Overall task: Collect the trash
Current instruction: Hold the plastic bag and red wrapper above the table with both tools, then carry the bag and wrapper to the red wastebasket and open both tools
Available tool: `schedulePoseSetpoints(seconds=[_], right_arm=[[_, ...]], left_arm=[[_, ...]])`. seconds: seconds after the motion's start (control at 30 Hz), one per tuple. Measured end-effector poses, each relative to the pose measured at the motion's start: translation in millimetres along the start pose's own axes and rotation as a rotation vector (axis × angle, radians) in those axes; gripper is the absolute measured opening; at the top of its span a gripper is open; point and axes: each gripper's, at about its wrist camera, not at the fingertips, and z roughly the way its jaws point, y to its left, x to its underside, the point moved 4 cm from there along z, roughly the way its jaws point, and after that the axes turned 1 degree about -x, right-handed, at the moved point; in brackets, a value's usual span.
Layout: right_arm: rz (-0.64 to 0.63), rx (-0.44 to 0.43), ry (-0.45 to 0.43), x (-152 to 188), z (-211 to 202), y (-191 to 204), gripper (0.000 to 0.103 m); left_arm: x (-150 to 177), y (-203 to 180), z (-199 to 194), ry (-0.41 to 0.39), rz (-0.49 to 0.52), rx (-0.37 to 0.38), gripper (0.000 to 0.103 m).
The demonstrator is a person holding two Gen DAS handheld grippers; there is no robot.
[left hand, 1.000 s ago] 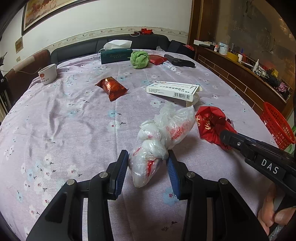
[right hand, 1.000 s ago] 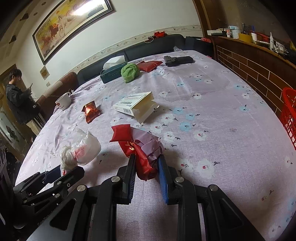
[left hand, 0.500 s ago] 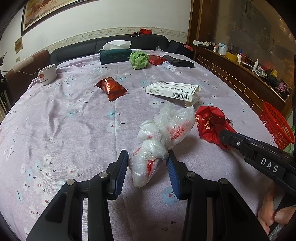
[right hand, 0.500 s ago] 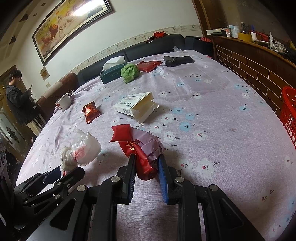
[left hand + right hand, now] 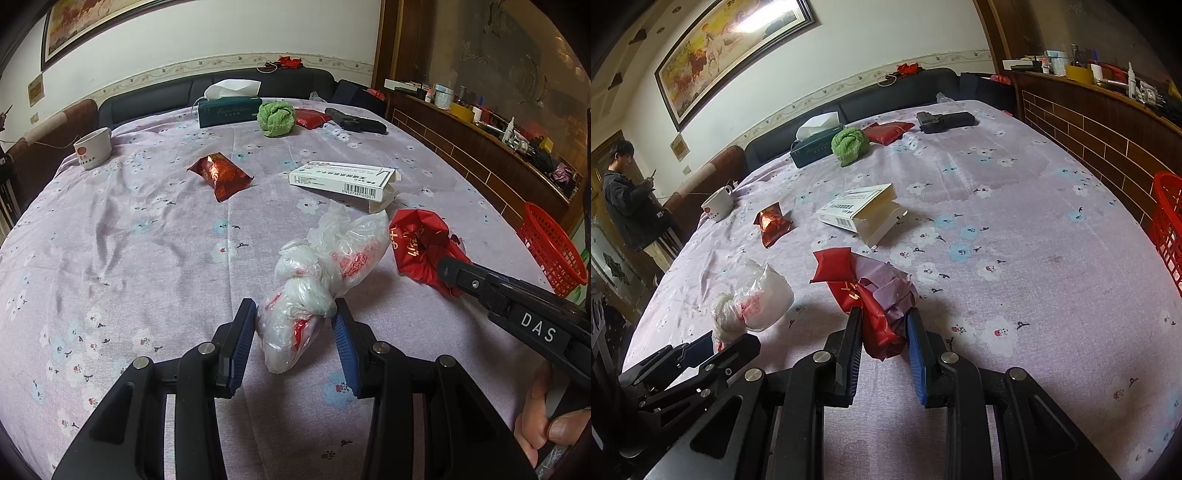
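Nearest the left wrist camera, the left gripper [image 5: 295, 328] has its fingers set either side of the knotted plastic bag [image 5: 317, 280], which lies on the flowered tablecloth [image 5: 129, 240]. The blue pads touch or almost touch the bag's lower bulge; whether they bear on it with any force cannot be told. The bag looks light, soft and slick. It would deform under pressure and could slide out. The knot at its middle appears the firmest place to hold.

In the right wrist view, the right gripper [image 5: 882, 332] pinches the tail of the crumpled red bag [image 5: 864, 291], with both fingers against the film. The material appears thin and light, with pale paper bunched inside that may spill if the bag is tipped mouth down. The hold is on a gathered fold, which seems adequate for so little weight.

Beyond these lies an open white carton [image 5: 343, 181], stiff and light, best taken across its narrow edge. To its left is a red foil packet [image 5: 219, 175], glossy and likely slippery.

The red basket [image 5: 550, 251] stands past the table's right edge and is the likely receptacle. At the far side sit a cup [image 5: 92, 147], a tissue box [image 5: 229, 105] and a green cloth [image 5: 276, 118].
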Motion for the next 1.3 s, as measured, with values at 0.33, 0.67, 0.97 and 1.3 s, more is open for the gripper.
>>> schedulePoseSetpoints(seconds=[0.33, 0.67, 0.97, 1.3], right_arm=[[0.006, 0.006, -0.005, -0.2, -1.0, -1.4, 0.025], [0.009, 0.005, -0.017, -0.3, -2.5, -1.3, 0.025], [0.046, 0.002, -0.026, -1.3, -13.3, -10.2, 0.025], [0.076, 0.023, -0.104, -16.3, -54.7, -31.1, 0.025]], left_arm=[[1.0, 0.3, -0.4, 0.000, 0.001, 0.001, 0.040], [0.8, 0.1, 1.2, 0.004, 0.000, -0.009, 0.040], [1.1, 2.6, 2.6, 0.010, -0.005, -0.029, 0.040], [0.6, 5.0, 3.4, 0.012, -0.015, -0.054, 0.041]])
